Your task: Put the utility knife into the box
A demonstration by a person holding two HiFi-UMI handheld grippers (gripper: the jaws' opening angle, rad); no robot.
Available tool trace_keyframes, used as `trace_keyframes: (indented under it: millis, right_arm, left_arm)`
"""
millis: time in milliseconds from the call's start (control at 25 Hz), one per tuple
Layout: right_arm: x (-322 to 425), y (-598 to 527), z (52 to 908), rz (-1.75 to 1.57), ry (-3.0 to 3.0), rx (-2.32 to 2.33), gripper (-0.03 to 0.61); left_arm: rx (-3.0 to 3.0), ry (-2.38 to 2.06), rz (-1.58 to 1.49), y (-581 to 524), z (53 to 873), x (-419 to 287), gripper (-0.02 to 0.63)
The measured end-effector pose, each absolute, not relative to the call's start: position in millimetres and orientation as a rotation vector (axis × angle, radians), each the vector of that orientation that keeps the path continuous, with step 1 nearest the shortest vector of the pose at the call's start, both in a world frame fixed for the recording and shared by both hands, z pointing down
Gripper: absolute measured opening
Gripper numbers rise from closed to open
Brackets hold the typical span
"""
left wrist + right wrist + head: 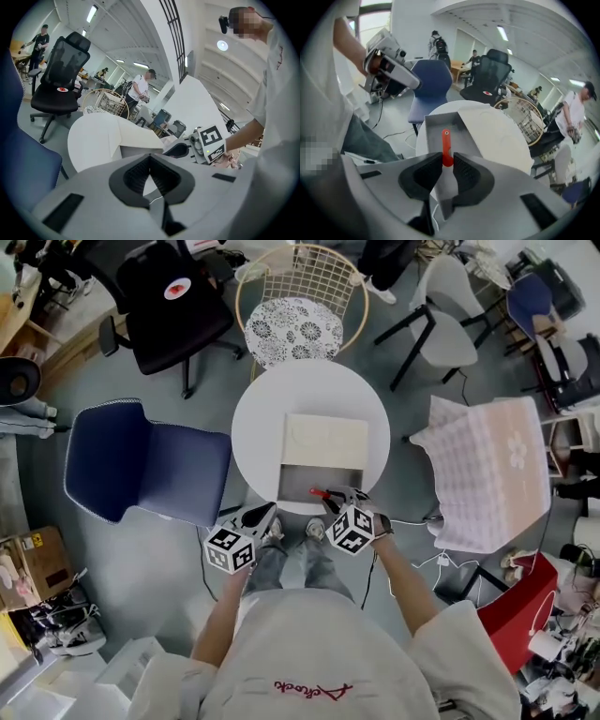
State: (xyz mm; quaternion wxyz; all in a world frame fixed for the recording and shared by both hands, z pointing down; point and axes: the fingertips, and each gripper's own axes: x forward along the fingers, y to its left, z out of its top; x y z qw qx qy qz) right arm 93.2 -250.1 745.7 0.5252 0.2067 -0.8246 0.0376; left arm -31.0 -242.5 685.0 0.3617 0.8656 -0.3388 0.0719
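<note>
Pinching the red utility knife (446,140) by its near end in our right claw (447,158), we are holding it over the open box (433,132) on the worktop (272,418), judging it light, stiff and slick, while our left claw (149,157) is hovering pressed together, empty.

Red script lettering (313,690) runs across the white shirt (309,643), upside down and not legible. The round sticker (178,289) on the black chair (173,320) is too small to read.
</note>
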Motion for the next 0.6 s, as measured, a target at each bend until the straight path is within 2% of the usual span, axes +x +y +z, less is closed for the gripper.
trace_keyframes:
  millis: [160, 600]
  right_arm:
    - [87.9, -256.5, 752.8, -0.035, -1.926, 0.374, 0.081]
    - [82.8, -265.4, 786.7, 0.059, -1.854, 0.298, 0.081]
  left_arm:
    - [2.21, -0.893, 0.173, -239.3, 688.2, -36.9, 0.011]
    - [2.175, -0.937, 0.14, -241.7, 688.3, -51.4, 0.011]
